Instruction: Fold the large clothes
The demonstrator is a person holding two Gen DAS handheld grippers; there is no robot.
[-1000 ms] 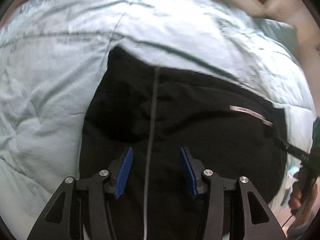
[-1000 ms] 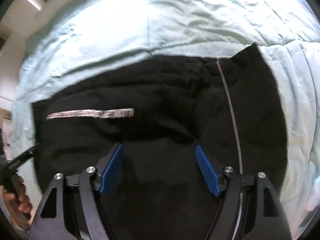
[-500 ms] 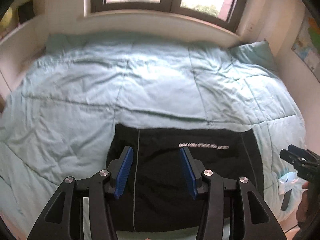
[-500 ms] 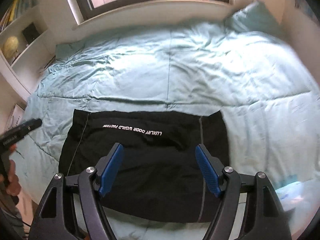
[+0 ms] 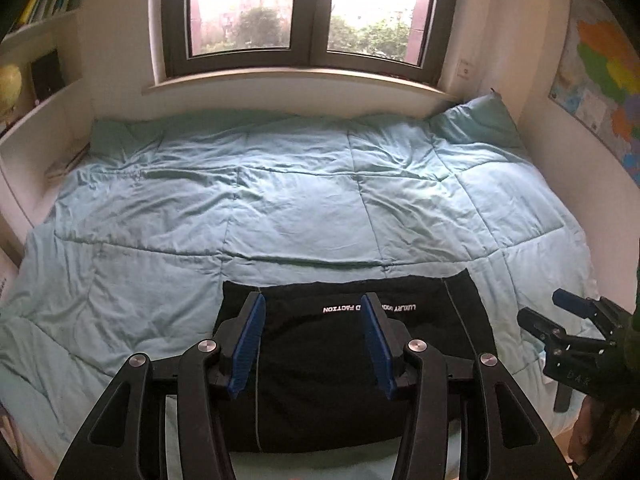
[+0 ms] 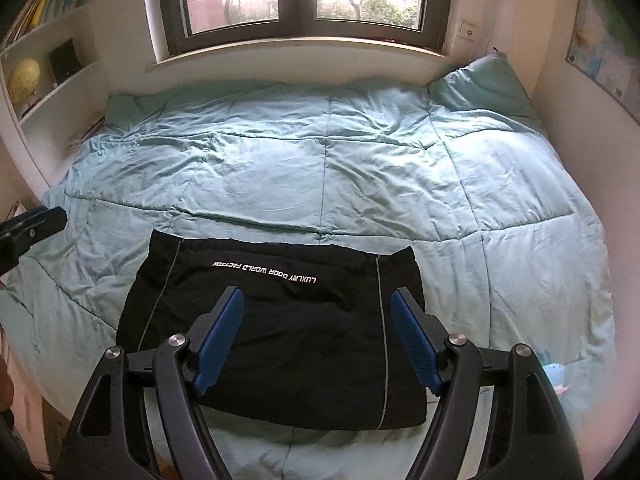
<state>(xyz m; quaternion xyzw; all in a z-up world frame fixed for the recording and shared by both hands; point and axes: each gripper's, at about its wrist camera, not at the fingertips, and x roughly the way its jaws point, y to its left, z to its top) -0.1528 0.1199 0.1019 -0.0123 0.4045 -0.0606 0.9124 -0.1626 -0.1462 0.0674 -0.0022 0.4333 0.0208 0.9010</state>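
Black garment [image 6: 280, 320], folded into a flat rectangle, lying low and centre-left in the right wrist frame, white lettering upside down near its far edge, thin pale stripes down both sides.

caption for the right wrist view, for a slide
Open right gripper above a folded black garment lying flat on the light blue quilt.

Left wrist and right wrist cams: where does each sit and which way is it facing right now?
Left wrist: on the left gripper, above the bed's near edge, facing the window; right gripper at right, bit of hand below.
Right wrist: on the right gripper, same heading; left gripper tip at left edge.
Shared: folded black garment, teal comforter, window, pillow.
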